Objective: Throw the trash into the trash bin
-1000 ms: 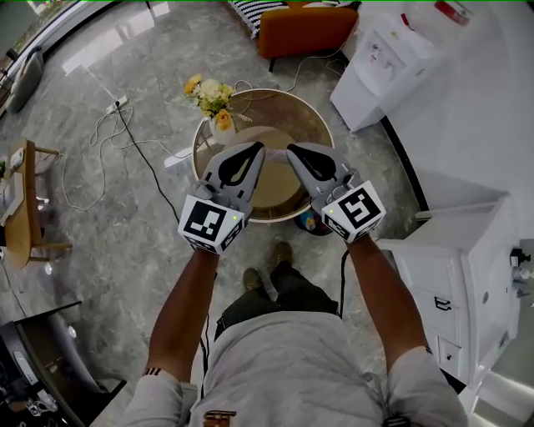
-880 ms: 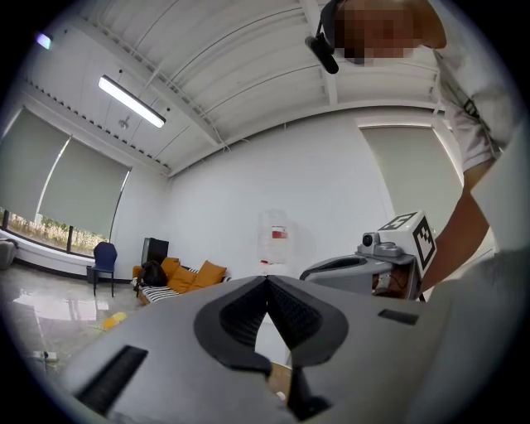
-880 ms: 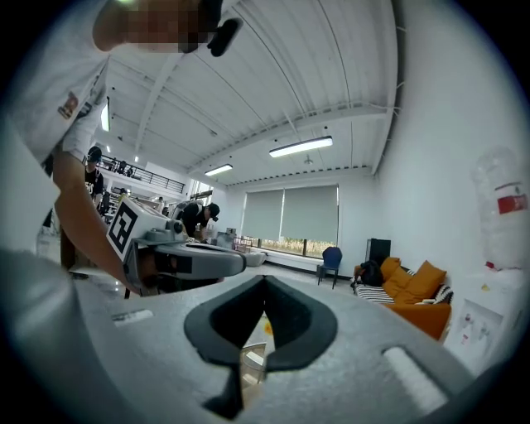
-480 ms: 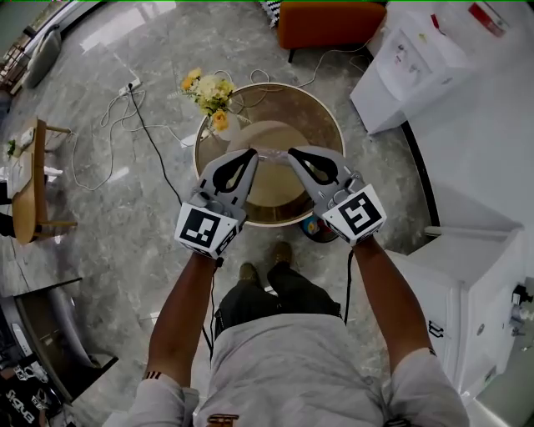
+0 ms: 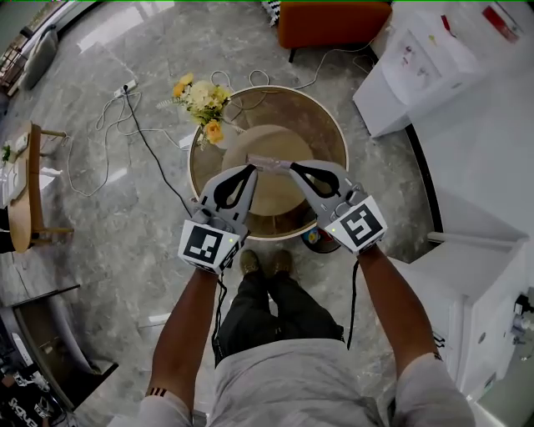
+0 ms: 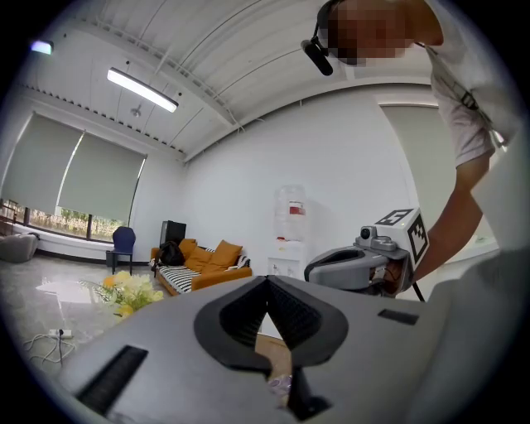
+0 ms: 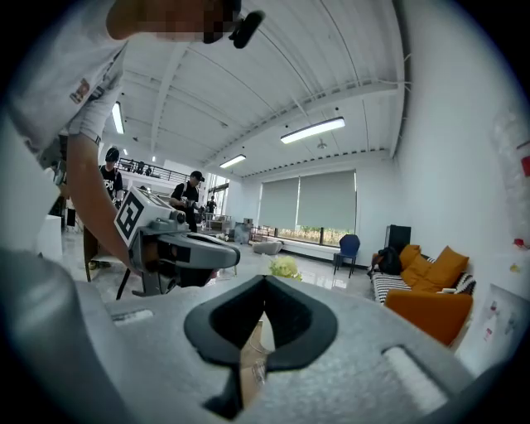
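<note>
A crumpled clear wrapper stretches between my two grippers above a round glass table with a tan disc at its middle. My left gripper is shut on the wrapper's left end, and my right gripper is shut on its right end. In the left gripper view the closed jaws show a bit of wrapper below them, with the right gripper alongside. The right gripper view shows its closed jaws, the wrapper and the left gripper. No trash bin is clearly identifiable.
A vase of yellow and white flowers stands on the table's far left. A small colourful object sits at the table's near right edge. Cables and a power strip lie on the floor; an orange sofa and white cabinets stand around.
Both grippers, still shut on the wrapper, have sunk toward the table. The person has stepped closer; the feet now stand at the table's near edge.
</note>
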`<state>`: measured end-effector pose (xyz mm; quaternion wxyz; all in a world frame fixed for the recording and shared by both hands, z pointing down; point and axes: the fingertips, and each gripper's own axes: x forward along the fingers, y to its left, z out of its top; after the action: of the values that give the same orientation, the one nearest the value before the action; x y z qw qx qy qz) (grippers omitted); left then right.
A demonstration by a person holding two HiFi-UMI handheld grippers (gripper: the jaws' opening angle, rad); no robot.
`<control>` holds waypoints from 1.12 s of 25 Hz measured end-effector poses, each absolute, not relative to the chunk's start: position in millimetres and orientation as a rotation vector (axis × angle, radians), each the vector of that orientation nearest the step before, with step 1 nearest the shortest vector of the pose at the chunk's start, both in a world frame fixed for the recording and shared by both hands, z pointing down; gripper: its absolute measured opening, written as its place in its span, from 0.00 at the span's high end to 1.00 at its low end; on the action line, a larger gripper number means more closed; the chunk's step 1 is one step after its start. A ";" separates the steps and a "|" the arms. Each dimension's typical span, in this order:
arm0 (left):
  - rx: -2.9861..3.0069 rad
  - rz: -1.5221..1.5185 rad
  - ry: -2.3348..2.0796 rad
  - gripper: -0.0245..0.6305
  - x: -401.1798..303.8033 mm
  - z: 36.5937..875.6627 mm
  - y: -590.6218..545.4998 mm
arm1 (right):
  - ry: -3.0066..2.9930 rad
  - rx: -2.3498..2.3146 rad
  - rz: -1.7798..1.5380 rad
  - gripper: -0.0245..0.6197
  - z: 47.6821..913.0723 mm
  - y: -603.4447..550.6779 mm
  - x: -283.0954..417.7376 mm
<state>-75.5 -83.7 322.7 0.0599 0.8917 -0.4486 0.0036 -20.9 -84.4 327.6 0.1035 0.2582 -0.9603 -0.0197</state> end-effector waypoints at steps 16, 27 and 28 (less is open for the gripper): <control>2.701 0.082 -1.281 0.96 -78.9 406.0 -122.3 | -2.735 0.741 -0.004 0.96 423.5 -114.3 -35.1; 2.663 0.147 -1.222 0.96 -79.2 462.5 -139.7 | -2.675 0.702 -0.005 0.96 485.5 -130.1 -34.7; 2.658 0.150 -1.220 0.96 -79.1 466.2 -140.8 | -2.664 0.688 -0.020 0.96 491.7 -131.0 -35.0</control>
<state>-79.1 -140.8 466.2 0.1065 0.9025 -0.4142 0.0508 -35.0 -131.0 491.7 0.1941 0.2453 -0.9498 -0.0070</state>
